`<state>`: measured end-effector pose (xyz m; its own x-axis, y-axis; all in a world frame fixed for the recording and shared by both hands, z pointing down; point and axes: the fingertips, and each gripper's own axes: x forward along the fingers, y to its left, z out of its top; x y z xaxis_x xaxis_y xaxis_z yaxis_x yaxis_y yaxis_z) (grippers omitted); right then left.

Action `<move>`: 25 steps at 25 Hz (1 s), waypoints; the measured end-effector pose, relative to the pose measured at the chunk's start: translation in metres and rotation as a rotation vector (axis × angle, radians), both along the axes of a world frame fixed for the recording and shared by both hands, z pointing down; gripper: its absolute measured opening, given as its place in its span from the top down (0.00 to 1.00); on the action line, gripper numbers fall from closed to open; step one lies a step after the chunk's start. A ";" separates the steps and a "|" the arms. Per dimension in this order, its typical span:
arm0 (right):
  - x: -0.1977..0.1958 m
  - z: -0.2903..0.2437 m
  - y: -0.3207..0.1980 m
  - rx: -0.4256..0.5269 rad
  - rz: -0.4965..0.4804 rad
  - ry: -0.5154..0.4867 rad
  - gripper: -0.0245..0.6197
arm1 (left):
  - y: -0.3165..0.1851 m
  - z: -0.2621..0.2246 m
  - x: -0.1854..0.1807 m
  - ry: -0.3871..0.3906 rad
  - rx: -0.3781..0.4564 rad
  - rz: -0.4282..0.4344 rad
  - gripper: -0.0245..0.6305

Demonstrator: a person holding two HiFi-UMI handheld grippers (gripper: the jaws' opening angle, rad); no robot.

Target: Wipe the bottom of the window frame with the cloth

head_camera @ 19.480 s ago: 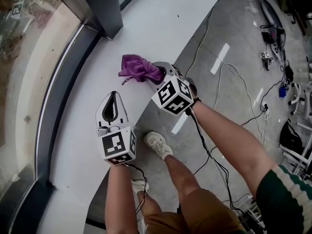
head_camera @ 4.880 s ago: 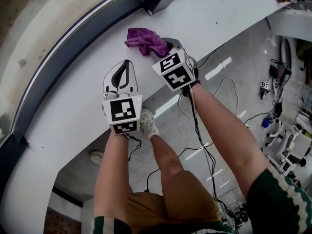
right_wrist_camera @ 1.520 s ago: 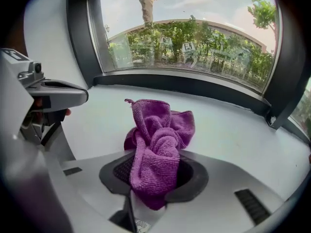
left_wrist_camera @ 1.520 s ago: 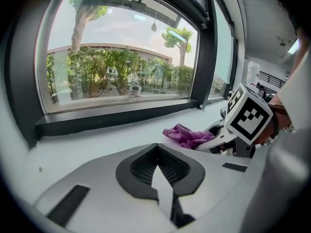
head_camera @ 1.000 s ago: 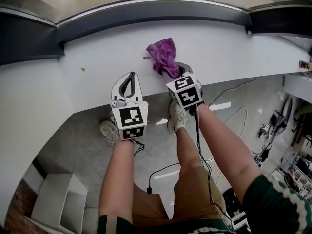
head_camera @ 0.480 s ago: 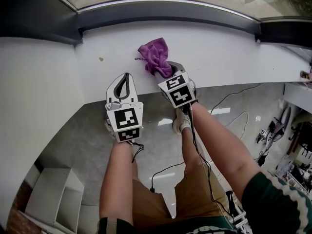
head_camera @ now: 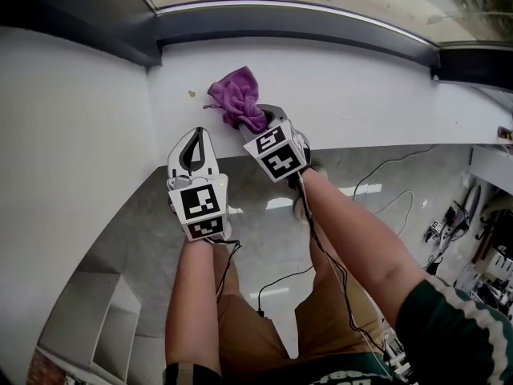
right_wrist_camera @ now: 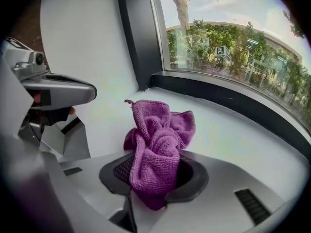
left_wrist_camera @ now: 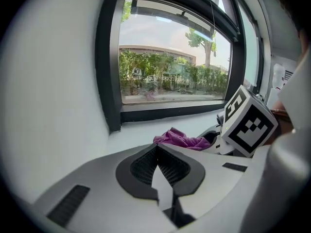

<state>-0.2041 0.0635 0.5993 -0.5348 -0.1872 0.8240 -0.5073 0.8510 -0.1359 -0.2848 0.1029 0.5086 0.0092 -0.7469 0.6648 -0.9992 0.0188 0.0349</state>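
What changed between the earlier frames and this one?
The right gripper has carried the purple cloth left along the white sill, closing on the small speck near the side wall. The left gripper moved left with it. Unchanged: right jaws clamped on the cloth, left jaws shut and empty.

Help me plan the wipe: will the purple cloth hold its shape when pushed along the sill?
Probably floppy: the cloth bunches in soft folds above the right tool clamped on it. It looks light, likely to flatten and drag against the white sill when pushed. Its fuzzy weave should grip somewhat, not slip.
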 end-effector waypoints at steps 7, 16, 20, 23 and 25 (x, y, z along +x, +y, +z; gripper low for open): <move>-0.052 -0.002 0.021 -0.018 -0.052 -0.041 0.73 | 0.012 -0.006 -0.031 -0.014 -0.009 -0.028 0.95; -0.100 -0.003 0.043 -0.036 -0.124 -0.074 0.73 | 0.025 -0.015 -0.051 -0.014 0.004 -0.043 0.95; -0.115 -0.002 0.050 -0.049 -0.154 -0.071 0.73 | 0.031 -0.019 -0.057 -0.001 0.006 -0.065 0.95; -0.117 -0.004 0.048 -0.060 -0.148 -0.073 0.73 | 0.034 -0.023 -0.060 0.002 0.004 -0.066 0.95; -0.113 -0.017 0.042 -0.052 -0.133 -0.099 0.73 | 0.037 -0.029 -0.059 0.002 0.002 -0.061 0.95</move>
